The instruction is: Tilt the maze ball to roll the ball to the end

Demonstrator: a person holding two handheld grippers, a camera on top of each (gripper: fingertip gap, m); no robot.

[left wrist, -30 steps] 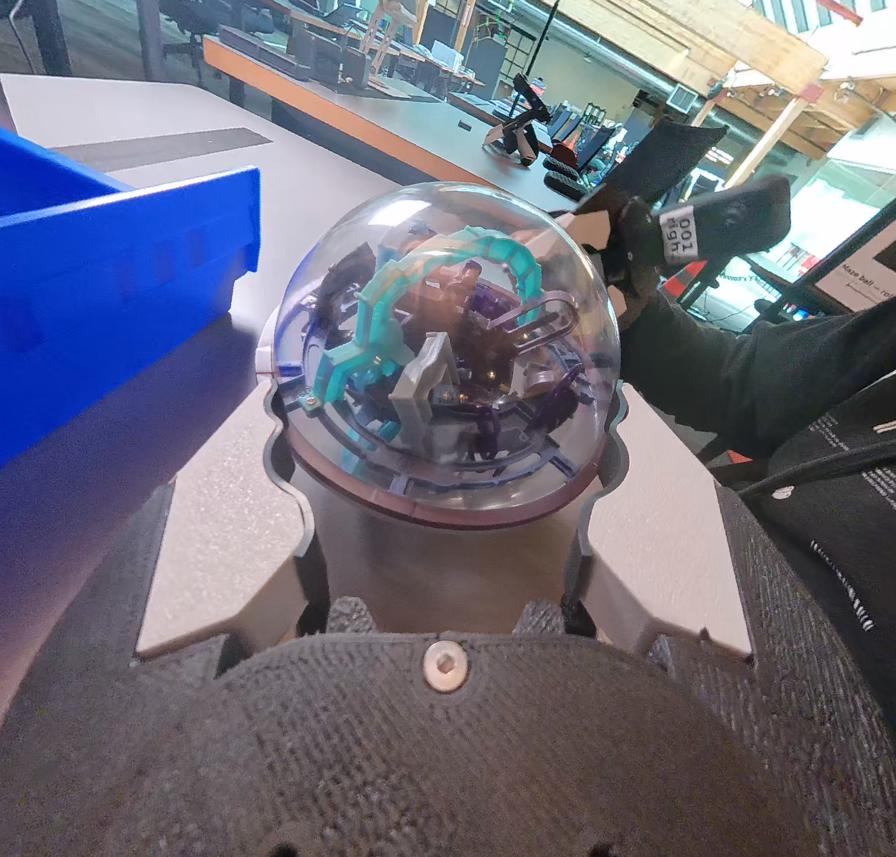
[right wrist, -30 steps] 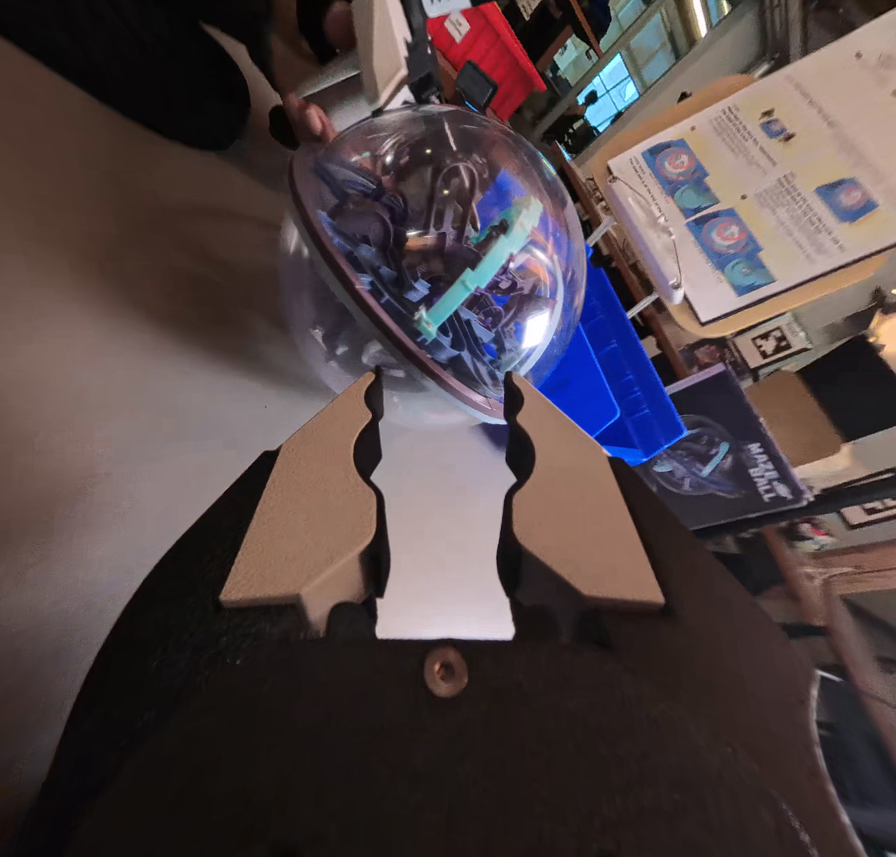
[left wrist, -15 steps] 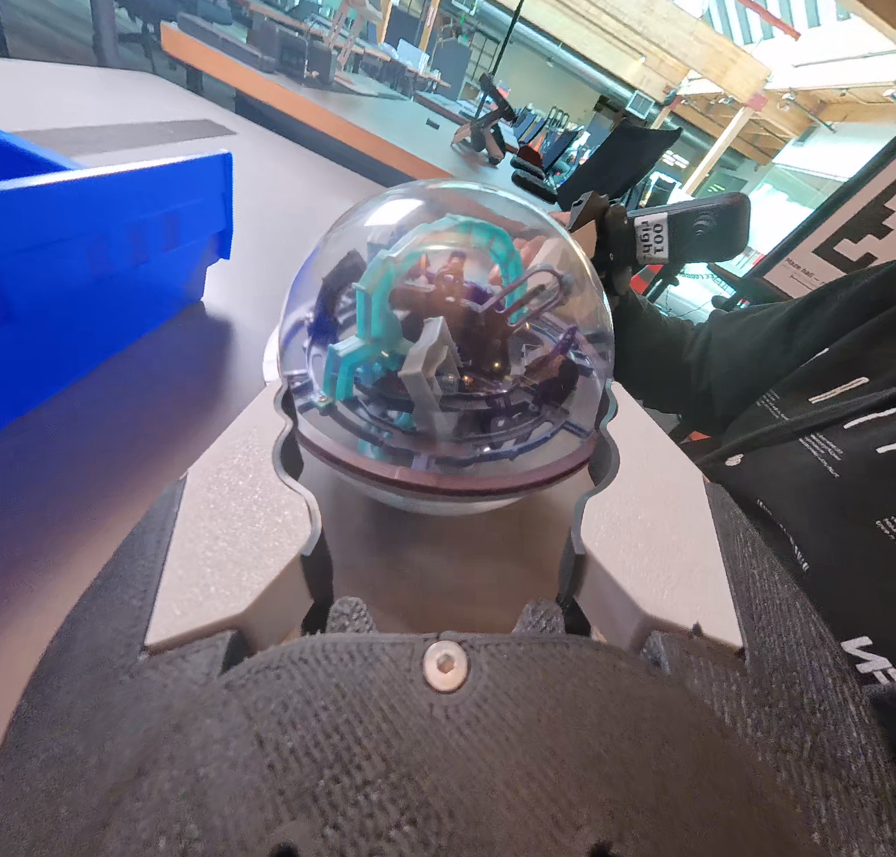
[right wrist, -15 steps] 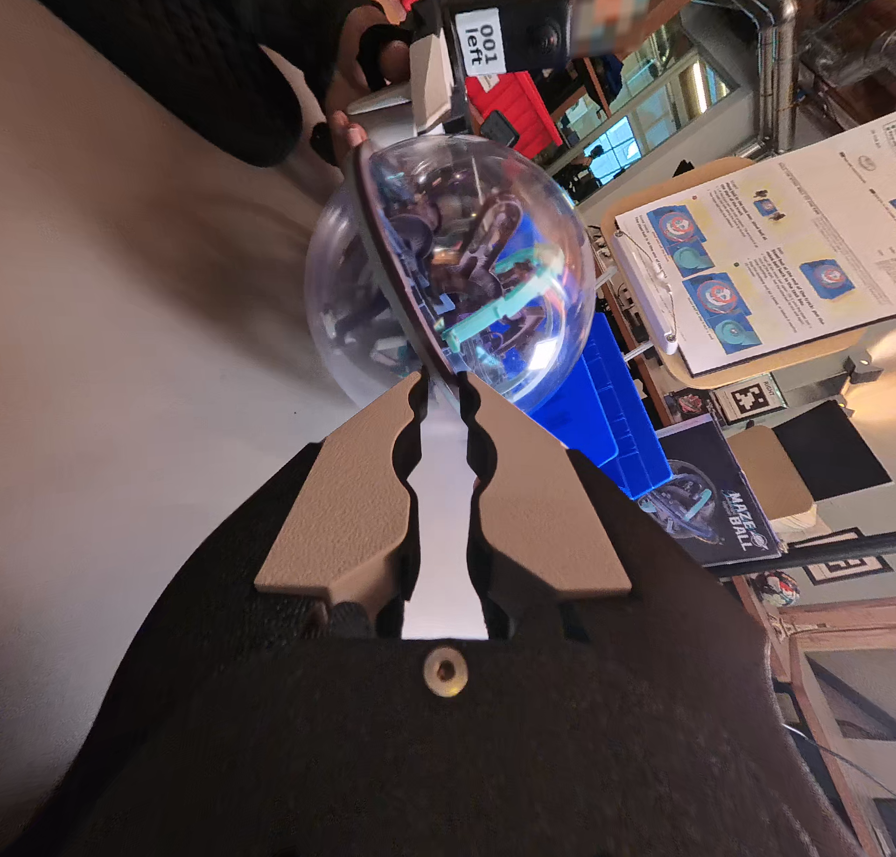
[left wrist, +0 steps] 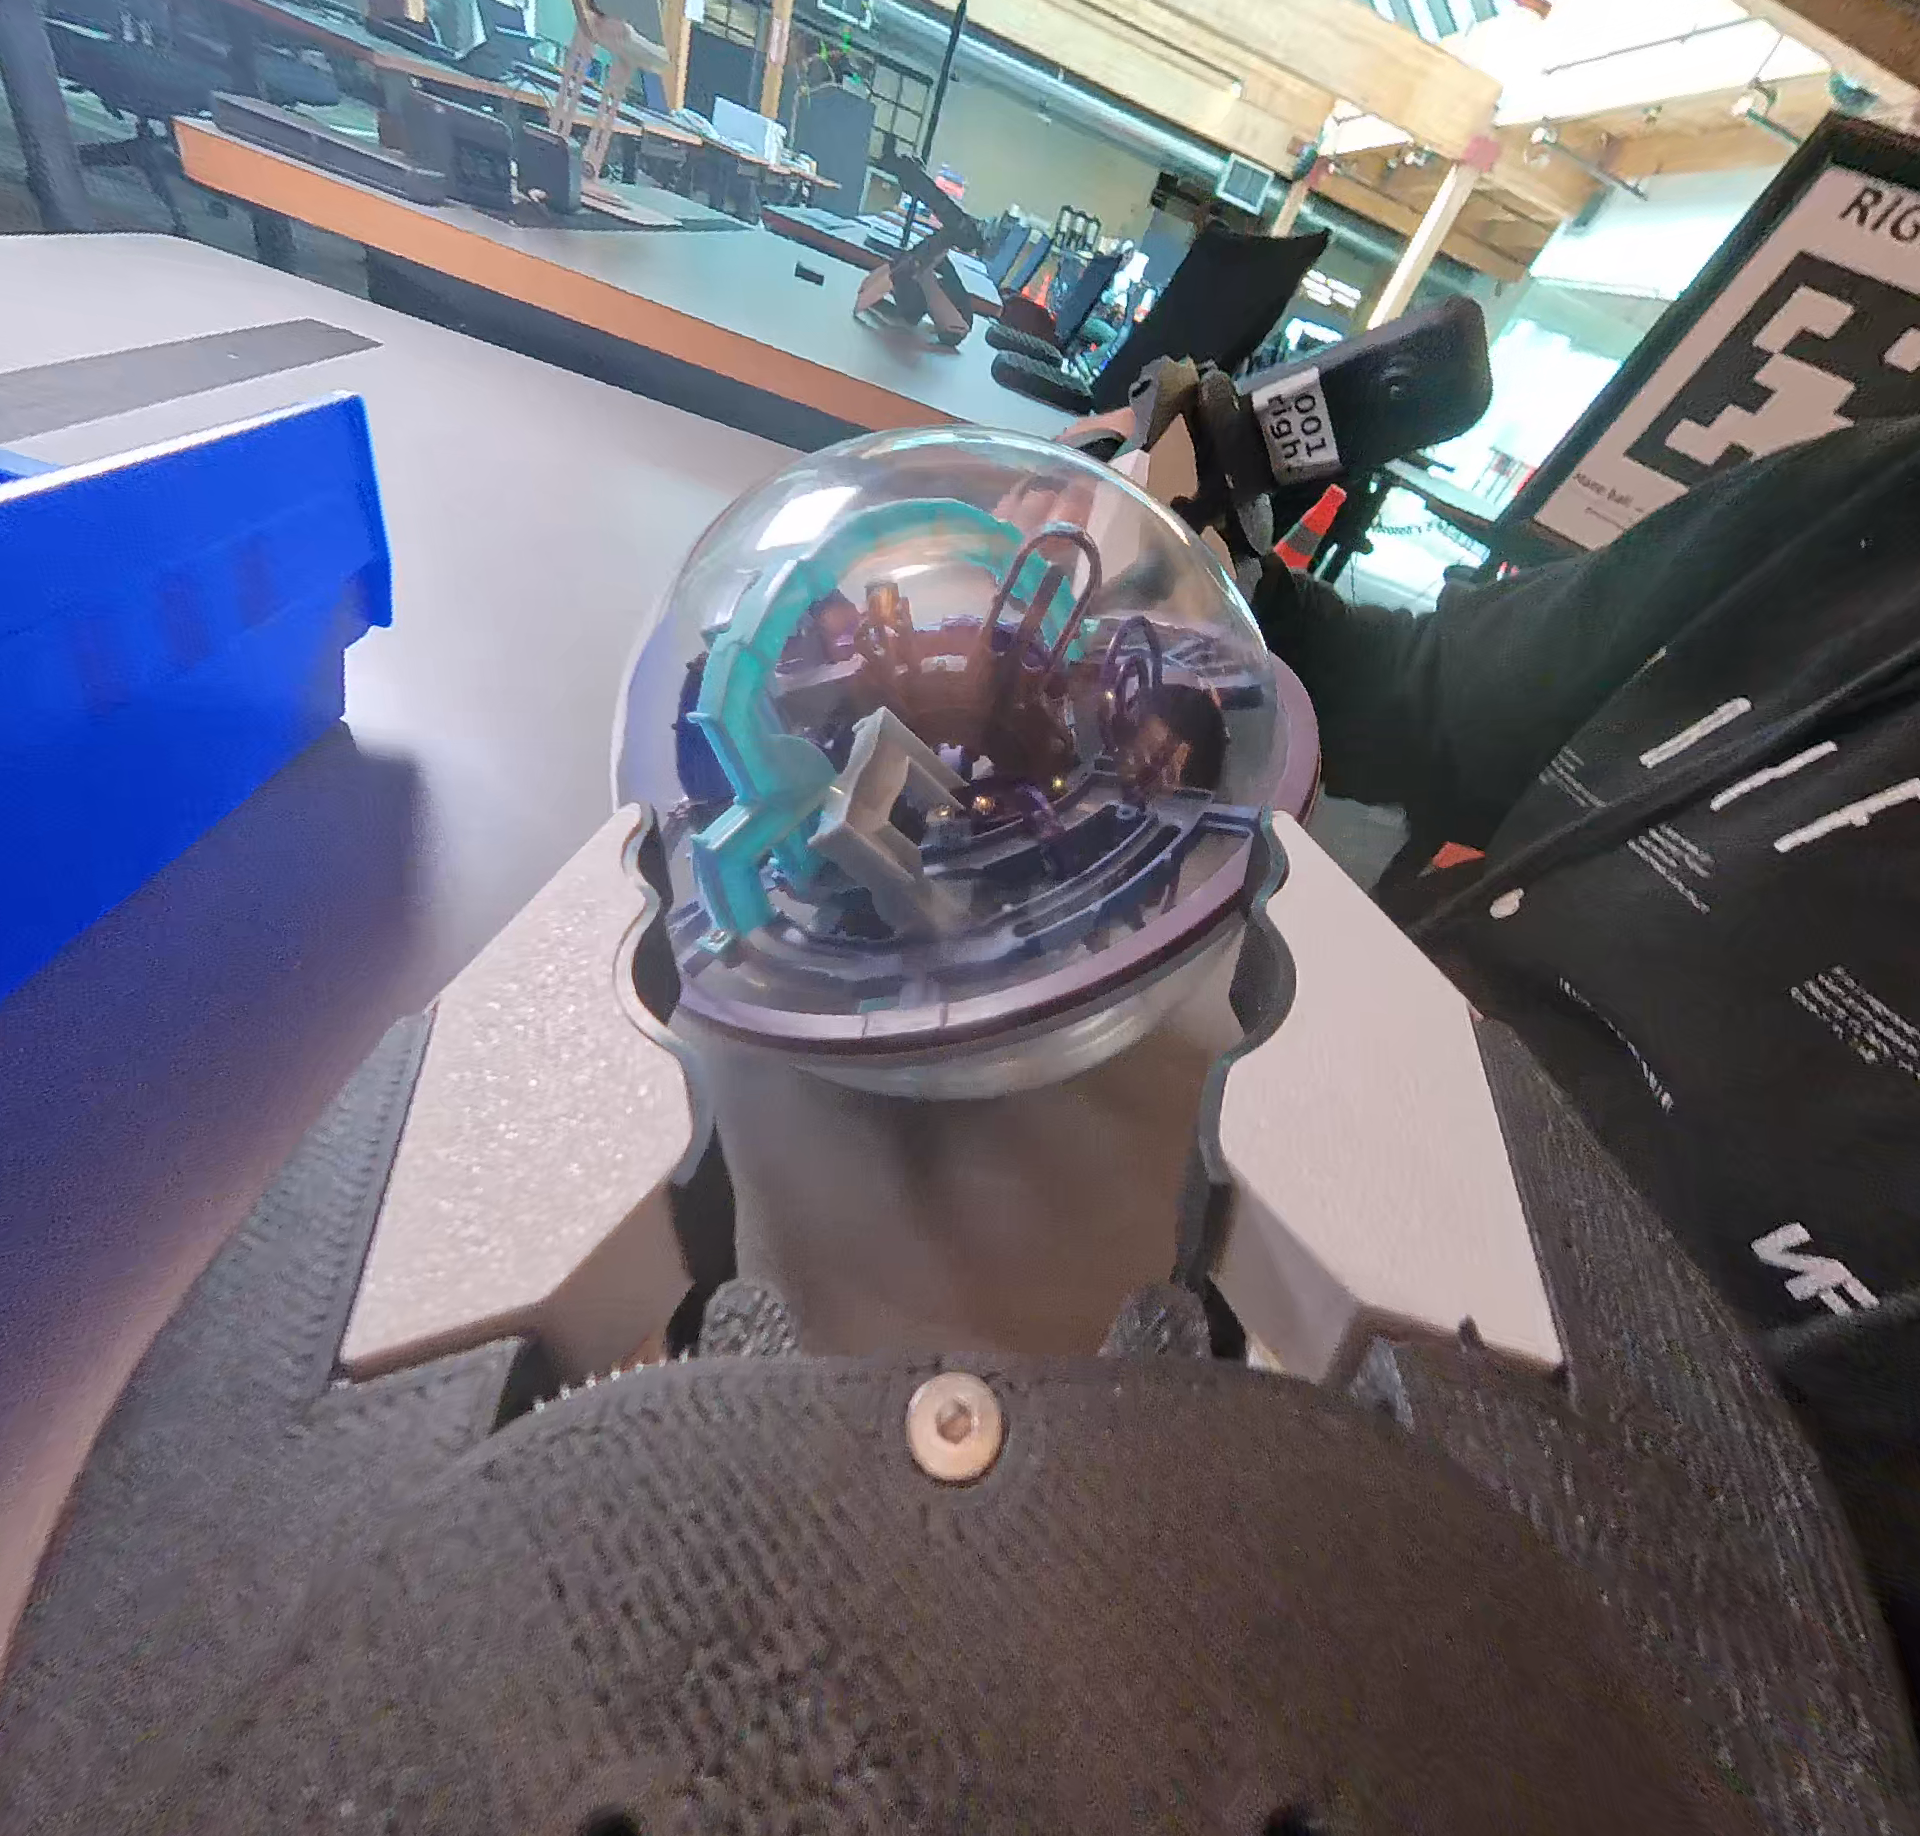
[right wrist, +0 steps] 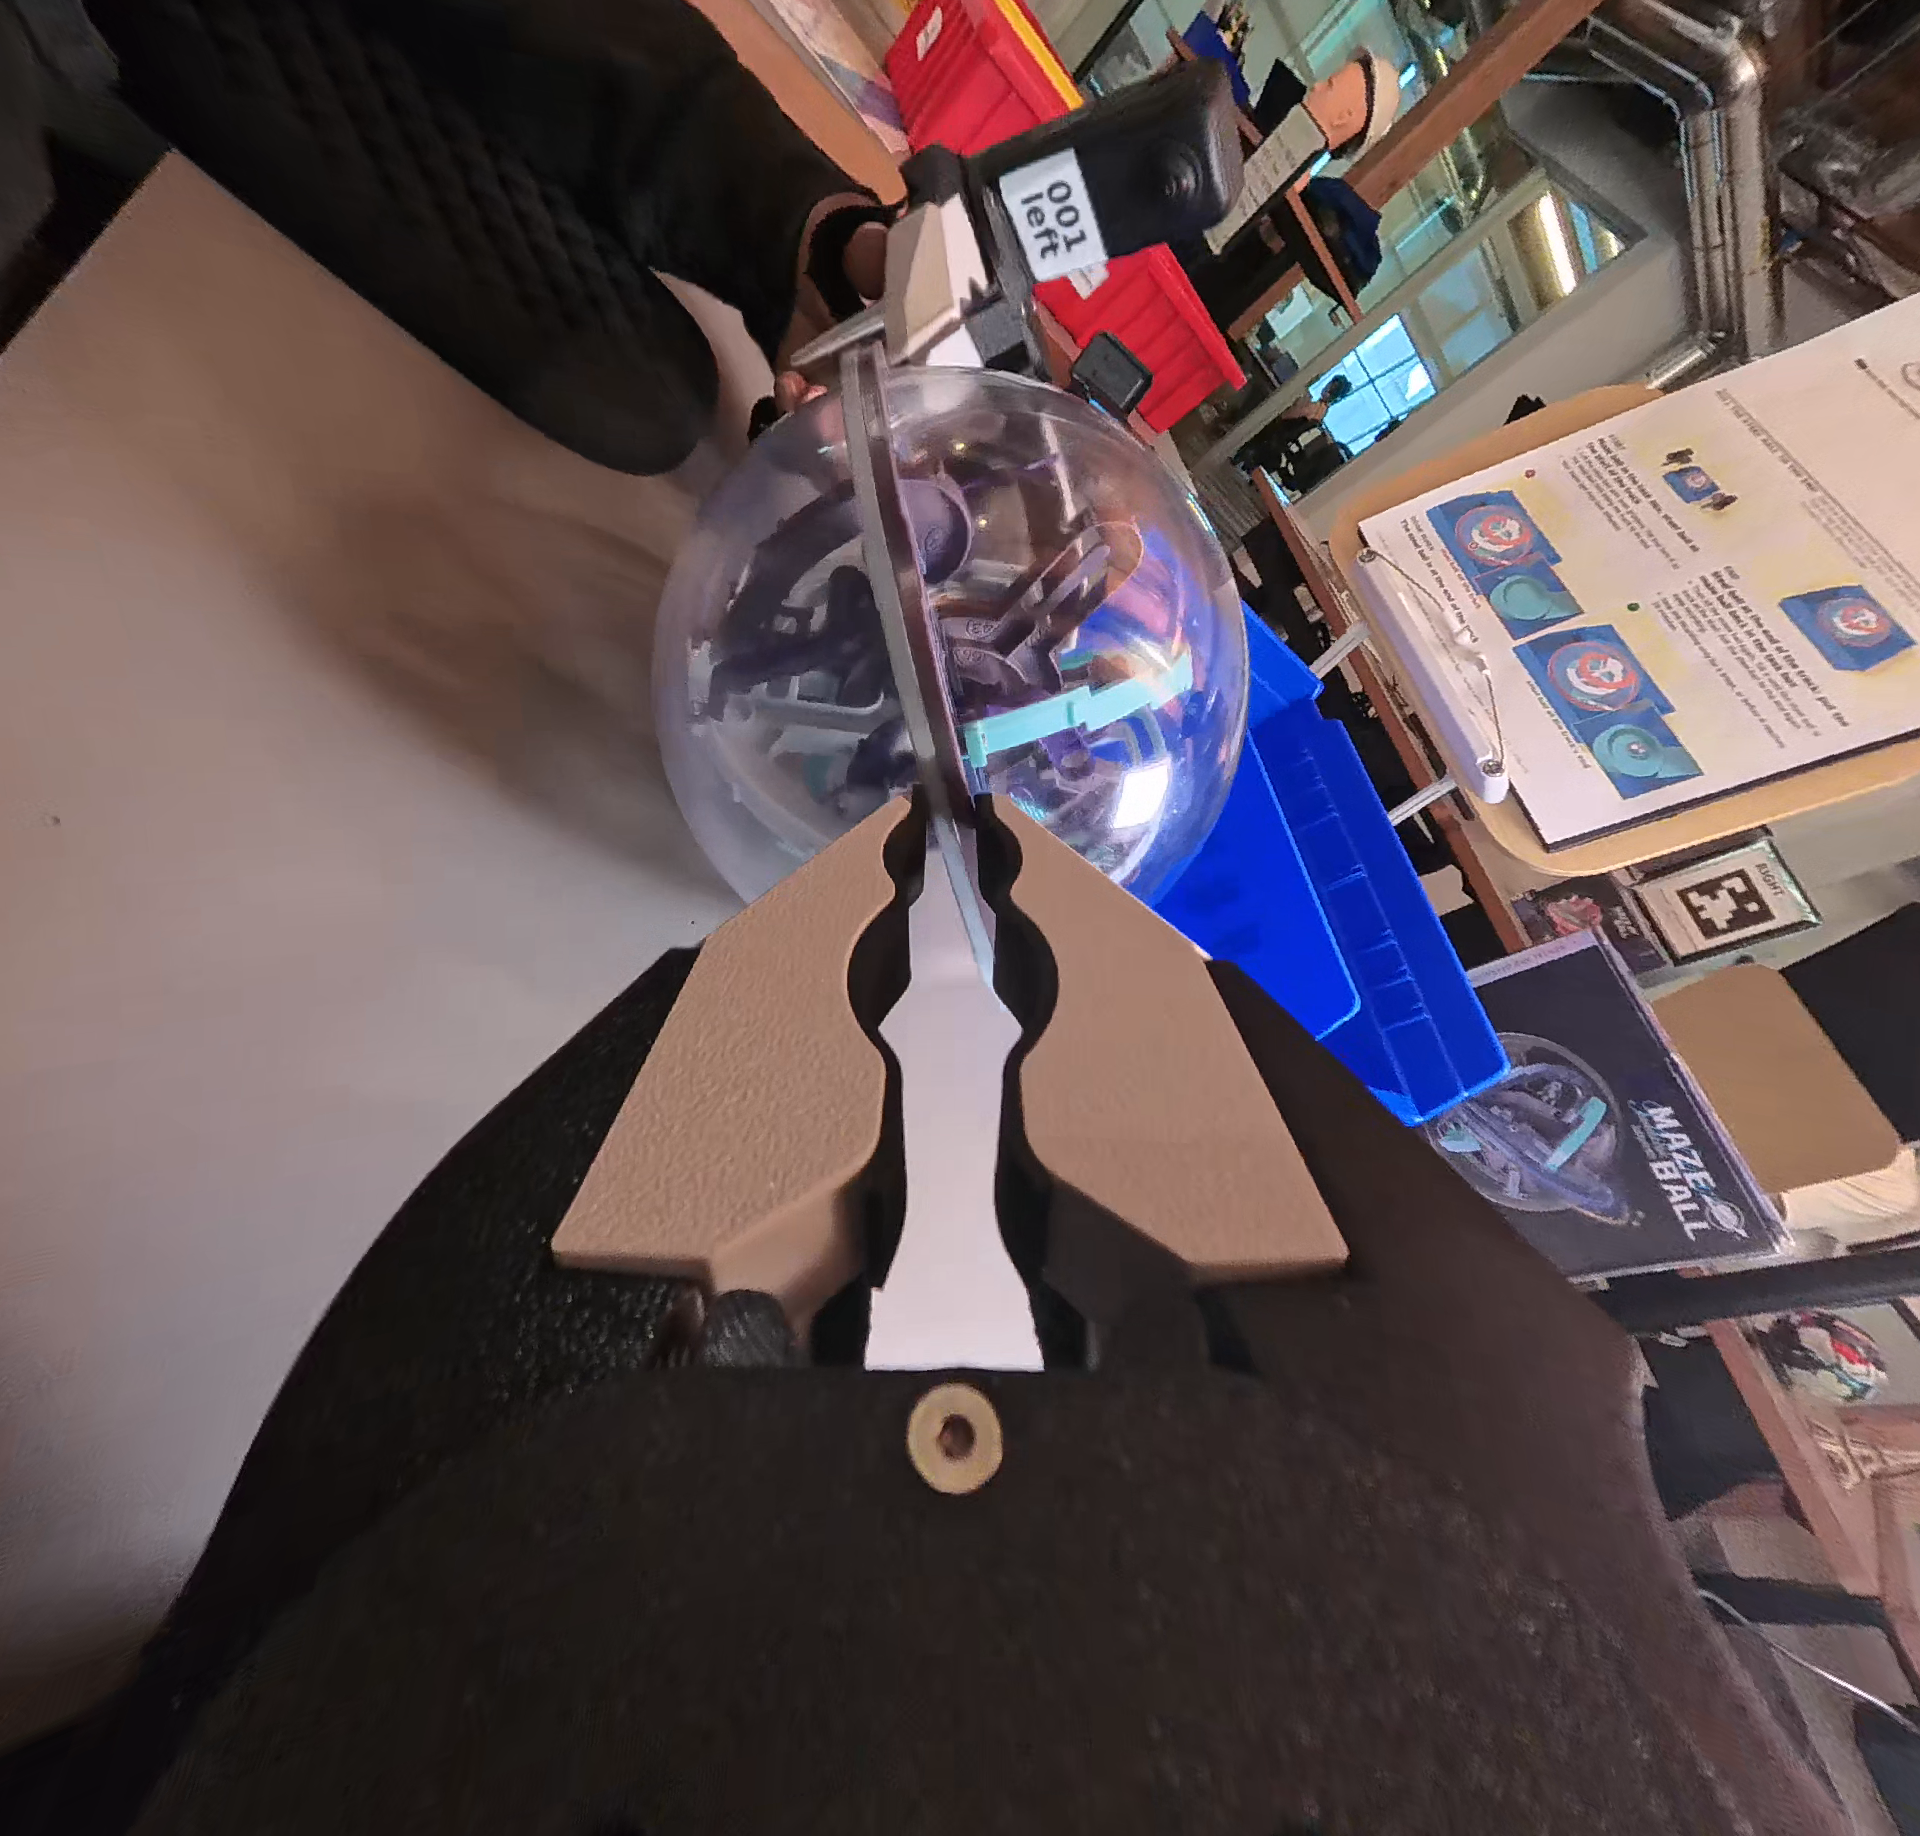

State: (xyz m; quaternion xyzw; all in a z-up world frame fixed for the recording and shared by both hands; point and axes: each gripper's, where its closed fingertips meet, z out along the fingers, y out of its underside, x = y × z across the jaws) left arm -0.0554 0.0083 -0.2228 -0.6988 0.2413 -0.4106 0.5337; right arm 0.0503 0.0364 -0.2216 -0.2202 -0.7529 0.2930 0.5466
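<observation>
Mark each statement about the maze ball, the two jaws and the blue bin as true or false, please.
1. The right gripper pinches the maze ball by its flat rim. True.
2. The left gripper is shut and holds nothing. False: its jaws are spread wide around the ball.
3. A blue bin stands beside the ball. True.
4. The track inside is all red. False: one curved track is teal.

One maze ball [left wrist: 961,747], two hand-held grippers, one blue bin [left wrist: 177,643], one clipboard [right wrist: 1621,602].
</observation>
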